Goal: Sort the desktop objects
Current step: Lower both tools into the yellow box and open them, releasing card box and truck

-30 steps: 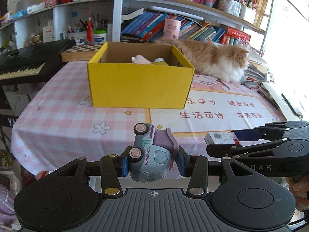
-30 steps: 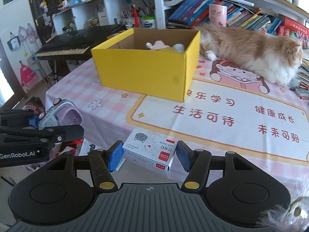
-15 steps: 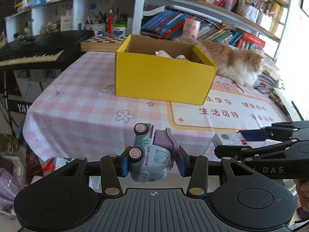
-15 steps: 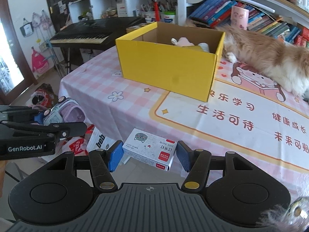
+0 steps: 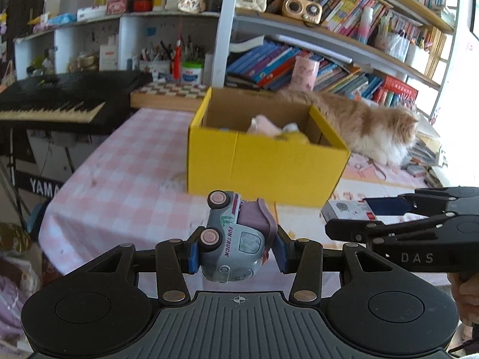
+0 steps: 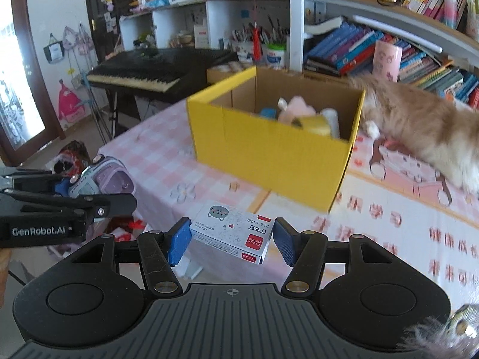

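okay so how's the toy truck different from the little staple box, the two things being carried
The toy truck is rounded, grey-blue and purple, lying on its side in the left gripper. The staple box is flat, rectangular, white with red labels, in the right gripper. Both are clamped and held off the table.

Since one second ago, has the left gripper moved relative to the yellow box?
Yes. The left gripper with the toy truck has risen: the yellow box interior shows more.

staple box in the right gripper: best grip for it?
As held: the staple box lies flat between the right gripper's fingers, pads on its two short ends, approached from the near long edge. Flat parallel ends suit it.
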Motion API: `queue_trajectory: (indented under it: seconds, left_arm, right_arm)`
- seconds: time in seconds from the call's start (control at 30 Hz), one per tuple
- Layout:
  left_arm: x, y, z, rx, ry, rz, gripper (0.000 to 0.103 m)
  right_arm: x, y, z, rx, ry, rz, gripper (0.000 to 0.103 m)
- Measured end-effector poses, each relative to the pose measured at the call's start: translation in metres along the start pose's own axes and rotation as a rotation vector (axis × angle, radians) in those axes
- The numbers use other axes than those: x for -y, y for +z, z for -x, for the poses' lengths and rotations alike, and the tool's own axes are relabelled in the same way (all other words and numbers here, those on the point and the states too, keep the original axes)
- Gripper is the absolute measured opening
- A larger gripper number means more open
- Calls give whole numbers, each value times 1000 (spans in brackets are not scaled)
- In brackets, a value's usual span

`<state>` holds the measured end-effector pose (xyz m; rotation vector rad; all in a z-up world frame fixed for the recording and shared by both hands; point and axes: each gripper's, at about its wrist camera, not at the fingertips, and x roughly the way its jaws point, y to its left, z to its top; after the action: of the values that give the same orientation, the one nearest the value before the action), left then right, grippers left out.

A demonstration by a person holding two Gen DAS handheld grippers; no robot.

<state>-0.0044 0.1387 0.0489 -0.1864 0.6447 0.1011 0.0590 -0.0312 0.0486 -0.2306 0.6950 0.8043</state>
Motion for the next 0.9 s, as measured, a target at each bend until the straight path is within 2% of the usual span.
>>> queue_trajectory:
  seconds: [0.47, 0.67, 0.9]
  left_arm:
    - [25, 74, -58, 85, -9, -69, 45]
    - [37, 97, -90, 80, 21, -80, 45]
    - [49, 114, -132, 37, 59, -99, 45]
  right_arm:
    - [69, 83, -31, 136, -46, 15, 57]
    - [101, 117, -54, 170, -39, 38, 57]
    - [123, 166, -97, 194, 33, 110, 57]
